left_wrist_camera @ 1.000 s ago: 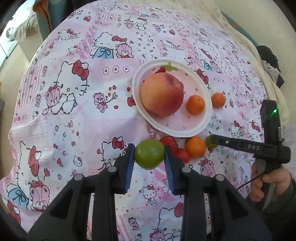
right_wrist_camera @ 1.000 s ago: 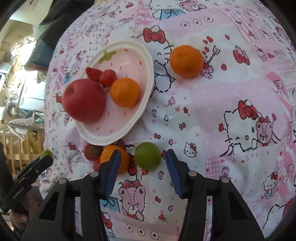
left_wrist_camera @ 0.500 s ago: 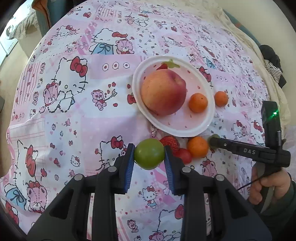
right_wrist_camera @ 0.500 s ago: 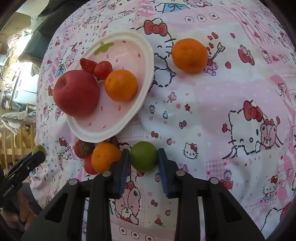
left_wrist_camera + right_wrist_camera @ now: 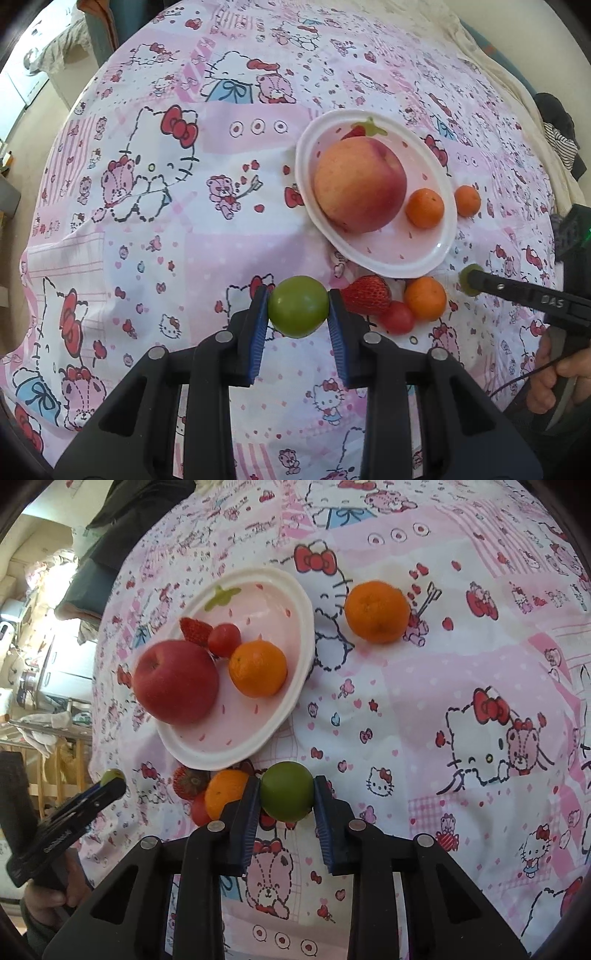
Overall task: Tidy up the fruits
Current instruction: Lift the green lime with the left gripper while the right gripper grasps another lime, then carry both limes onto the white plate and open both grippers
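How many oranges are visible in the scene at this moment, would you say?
3. One orange on the plate beside the apple, one orange on the cloth beyond the plate, one orange by the strawberry below its near rim. Others might be hidden.

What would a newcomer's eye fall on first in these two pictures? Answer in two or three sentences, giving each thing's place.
First, the big red apple on the white plate, beside an orange, a small tomato and a strawberry. Next, each gripper pinches a green fruit: the left gripper holds one green fruit, the right gripper another, both just below the plate. A lone orange lies on the cartoon-cat cloth, right of the plate.
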The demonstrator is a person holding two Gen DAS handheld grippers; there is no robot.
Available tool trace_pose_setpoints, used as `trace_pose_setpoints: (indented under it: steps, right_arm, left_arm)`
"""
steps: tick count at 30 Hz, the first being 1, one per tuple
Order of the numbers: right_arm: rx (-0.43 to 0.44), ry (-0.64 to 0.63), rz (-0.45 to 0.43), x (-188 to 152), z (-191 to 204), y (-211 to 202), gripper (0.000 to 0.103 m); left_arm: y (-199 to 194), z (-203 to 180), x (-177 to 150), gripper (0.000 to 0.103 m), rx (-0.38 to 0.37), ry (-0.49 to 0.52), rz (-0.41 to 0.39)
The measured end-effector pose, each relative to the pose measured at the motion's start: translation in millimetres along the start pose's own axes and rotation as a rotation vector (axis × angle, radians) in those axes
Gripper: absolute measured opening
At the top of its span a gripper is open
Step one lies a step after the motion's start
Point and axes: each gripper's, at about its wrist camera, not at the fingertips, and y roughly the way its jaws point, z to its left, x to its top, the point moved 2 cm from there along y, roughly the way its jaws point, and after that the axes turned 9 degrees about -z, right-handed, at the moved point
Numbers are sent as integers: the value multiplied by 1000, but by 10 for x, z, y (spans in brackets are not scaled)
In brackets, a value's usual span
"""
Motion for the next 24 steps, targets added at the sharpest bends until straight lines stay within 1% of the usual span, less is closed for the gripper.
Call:
trace_pose_setpoints:
  steps: [3,6,10,13,16,21,24]
  right_arm:
    - [37,20,-30,27,0,-103,30]
    - [66,13,-64,48,57,-229,30]
    - [128,7,-108,75,188,-437,30]
    - [189,-9,-137,172,329,-589,30]
    - [220,-14,-160,286,419,-681,30]
    - [234,-28,-188,523,491,-755,30]
    - [216,-41,-194,677,520,-726,30]
  left_arm:
    - [-45,23,19,27,12,-4,-29]
    - [-157,17,66,27,12,-3,-69]
    - [-466,1,194,27,-39,-11,-145]
    - [-607,-52,355,27,-61,8,-174]
    - [-675,-103,492,27,-75,24,-190]
    - [-665,-173,711,27,-74,52,-204]
    - [-607,-223,888,27,-73,72,-207]
